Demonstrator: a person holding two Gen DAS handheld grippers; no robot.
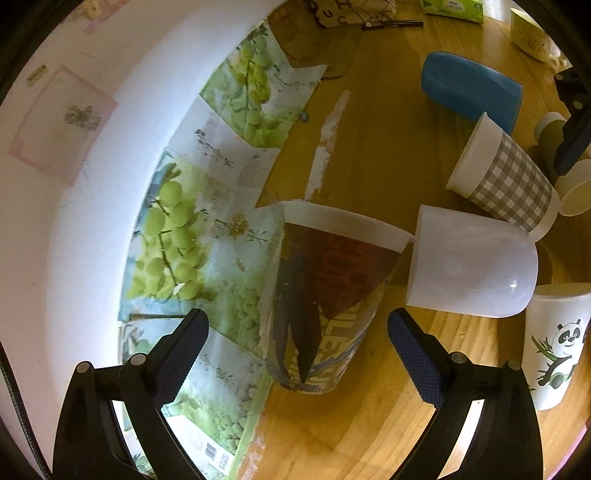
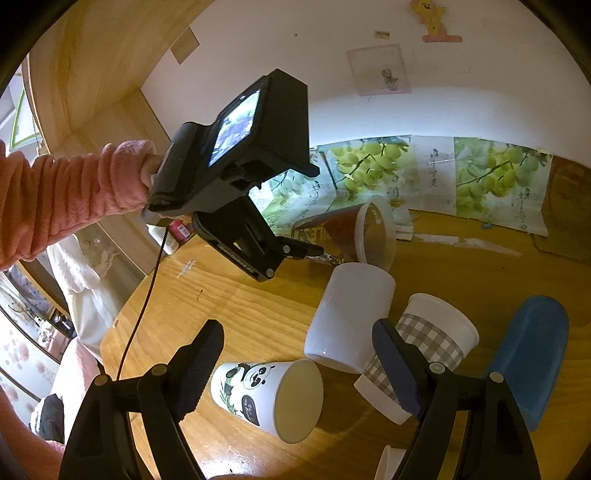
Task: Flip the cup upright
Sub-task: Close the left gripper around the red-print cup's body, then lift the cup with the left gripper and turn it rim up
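Note:
Several cups lie on their sides on the wooden table [image 1: 369,147]. A brown printed cup [image 1: 325,295] lies just ahead of my open left gripper [image 1: 297,354], between its fingers but not touched; it also shows in the right wrist view [image 2: 347,229]. A frosted white cup [image 1: 472,266] [image 2: 351,317], a grey checked cup [image 1: 506,177] [image 2: 417,350], a blue cup [image 1: 472,88] [image 2: 528,354] and a panda cup [image 1: 557,347] [image 2: 269,395] lie around it. My right gripper [image 2: 299,362] is open and empty above the panda cup.
A grape-print paper sheet [image 1: 177,229] lines the wall at the table's back edge. A green tissue pack [image 1: 454,7], a pen [image 1: 391,24] and a cream bowl [image 1: 528,33] sit at the far side. The person's pink sleeve [image 2: 66,199] holds the left gripper's body [image 2: 240,166].

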